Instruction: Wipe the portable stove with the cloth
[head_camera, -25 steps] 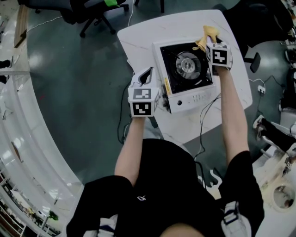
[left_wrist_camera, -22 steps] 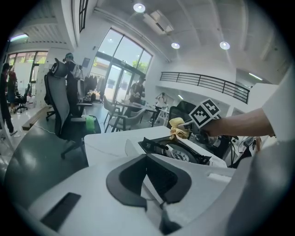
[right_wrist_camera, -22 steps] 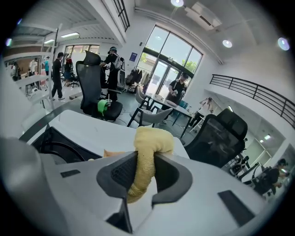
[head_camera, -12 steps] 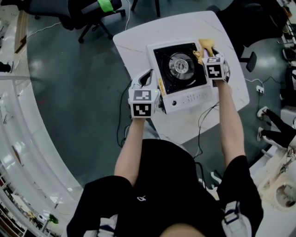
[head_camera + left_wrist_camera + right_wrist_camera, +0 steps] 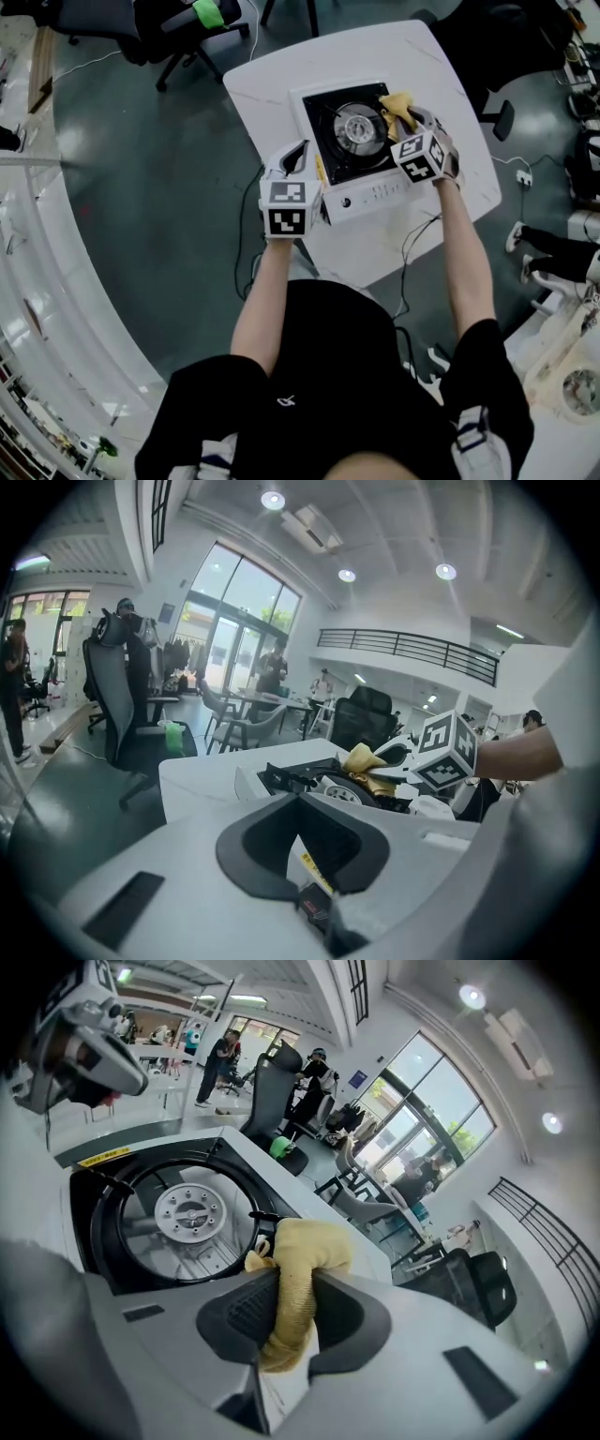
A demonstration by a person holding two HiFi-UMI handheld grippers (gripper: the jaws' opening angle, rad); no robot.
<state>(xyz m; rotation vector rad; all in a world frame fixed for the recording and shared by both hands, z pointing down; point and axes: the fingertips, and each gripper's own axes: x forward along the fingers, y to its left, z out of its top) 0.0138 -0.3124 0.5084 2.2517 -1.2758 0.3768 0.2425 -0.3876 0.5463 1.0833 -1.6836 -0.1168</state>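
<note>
At the far left corner of the head view, a dark office chair (image 5: 169,23) was cut off by the frame's top edge. The white surface (image 5: 281,84) carried the portable stove (image 5: 370,195) near its middle. The surface's near edge was partly hidden behind the person's forearms.

The left gripper (image 5: 302,155) sat at the stove's left edge, close to the front-left corner. Its own marker cube covered most of its fingers from above. In the left gripper view its jaws were closed in on the stove's thin white left rim. A yellow label (image 5: 314,872) showed in the narrow gap between the pads, its print too small to read.

The small controls on the stove's white front panel could not be made out. The round burner (image 5: 354,122) lay bare in the black top.

The yellow cloth (image 5: 394,100) was bunched over the rear-right part of the stove's top, against the right side of the burner ring, and it hid that corner. The right gripper (image 5: 405,120) pinched the cloth, its pads pressed on either side of the fabric. The cloth's lower end disappeared down between the jaws.

Dark cables (image 5: 417,234) ran off the surface's near-right edge, and their far ends were lost from view.
</note>
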